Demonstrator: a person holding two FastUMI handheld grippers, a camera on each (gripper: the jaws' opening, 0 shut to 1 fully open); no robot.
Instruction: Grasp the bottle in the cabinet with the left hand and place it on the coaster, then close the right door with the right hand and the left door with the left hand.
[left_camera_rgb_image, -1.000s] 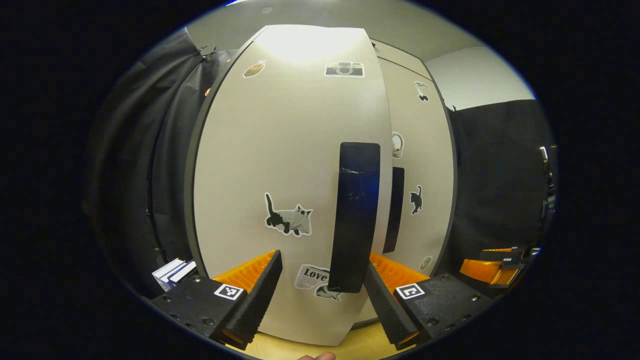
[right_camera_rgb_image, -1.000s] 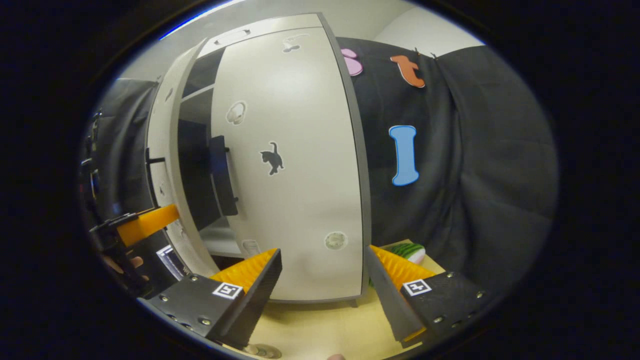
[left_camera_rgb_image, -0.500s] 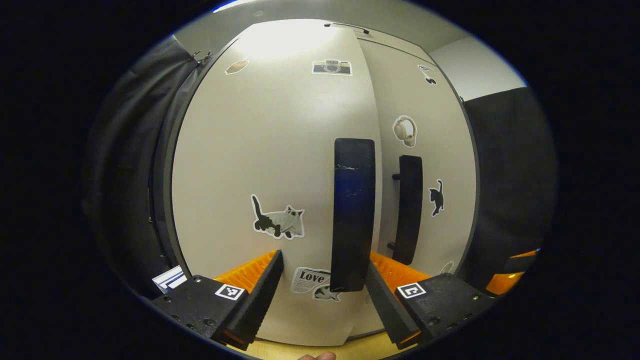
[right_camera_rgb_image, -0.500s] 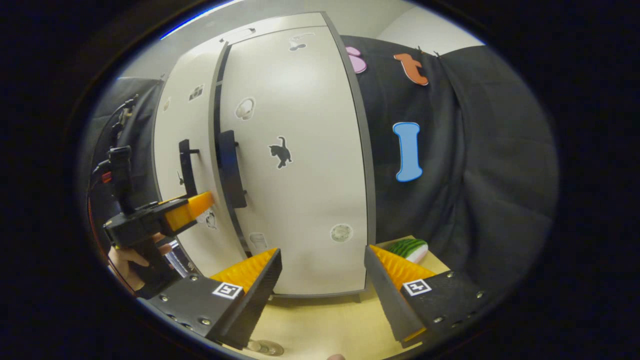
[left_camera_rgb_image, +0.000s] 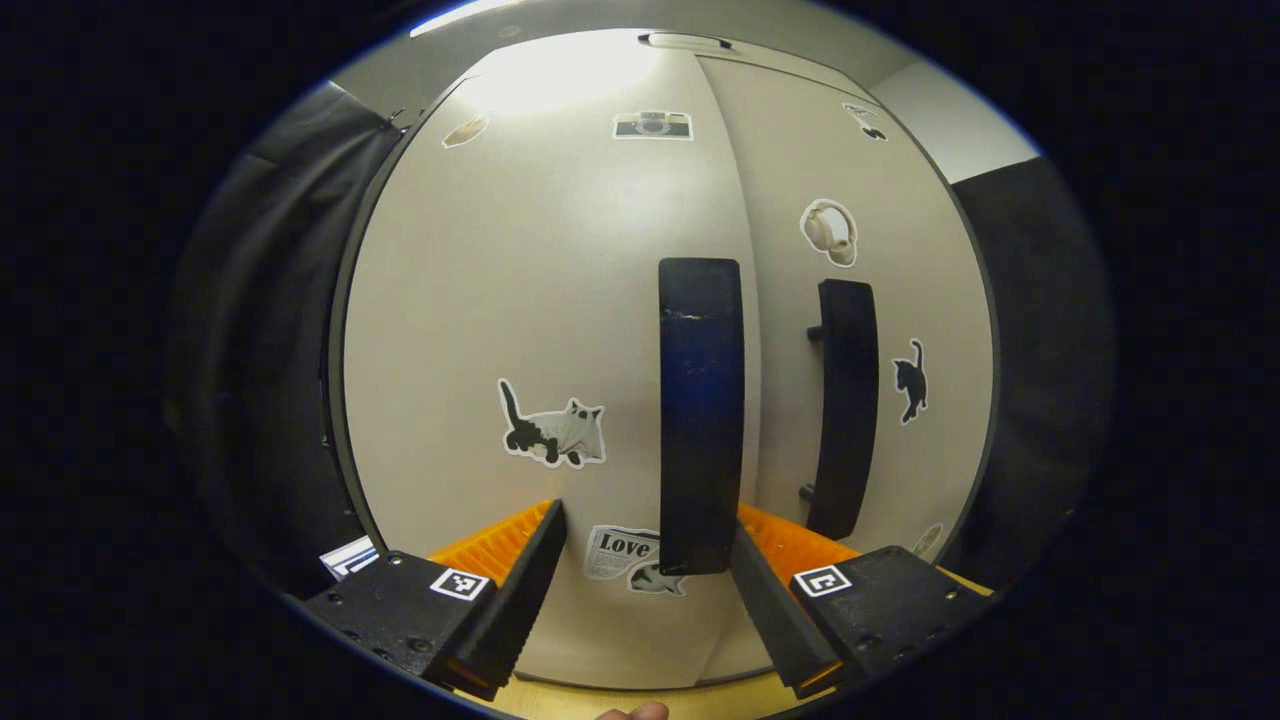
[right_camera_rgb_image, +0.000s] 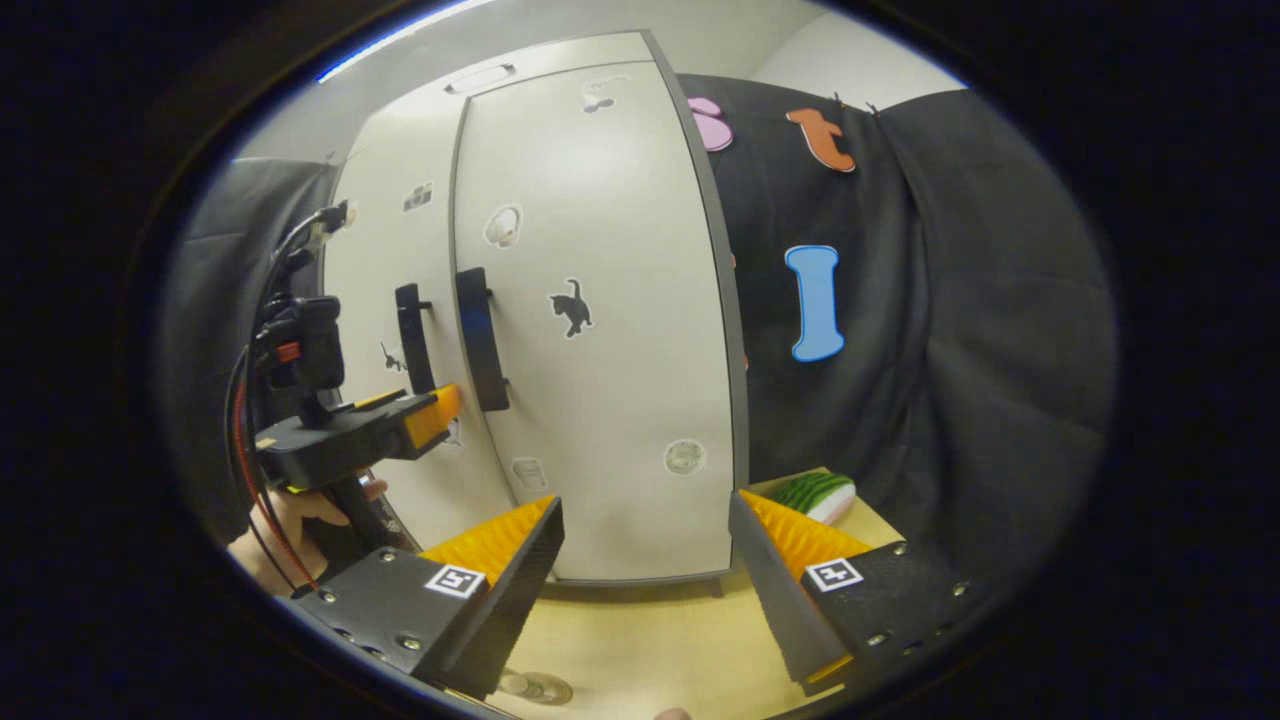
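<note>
Your left gripper (left_camera_rgb_image: 648, 560) sits right up against the left door (left_camera_rgb_image: 520, 300), its fingers spread wide with nothing between them. The door's dark handle (left_camera_rgb_image: 700, 415) stands upright just ahead, its lower end reaching down into the gap between the fingers; you cannot tell whether either finger touches it. Past that handle is the right door (left_camera_rgb_image: 880, 300) with its own handle (left_camera_rgb_image: 843, 405), and the two doors lie nearly flush, only a thin seam between them. Stickers of cats, a camera and headphones dot both doors.

Your right gripper (right_camera_rgb_image: 645, 575) is held back from the cabinet, fingers likewise wide apart and empty, over the pale wooden table (right_camera_rgb_image: 640, 650). In the right gripper view the left gripper (right_camera_rgb_image: 350, 440) shows at the far left with a hand (right_camera_rgb_image: 290, 520) below it, its tip near the left door's handle (right_camera_rgb_image: 412, 338). A round object, possibly the bottle on the coaster, shows at the bottom edge of the table, too cut off to be sure. A green striped thing (right_camera_rgb_image: 815, 495) lies on the table to the right of the cabinet.
</note>
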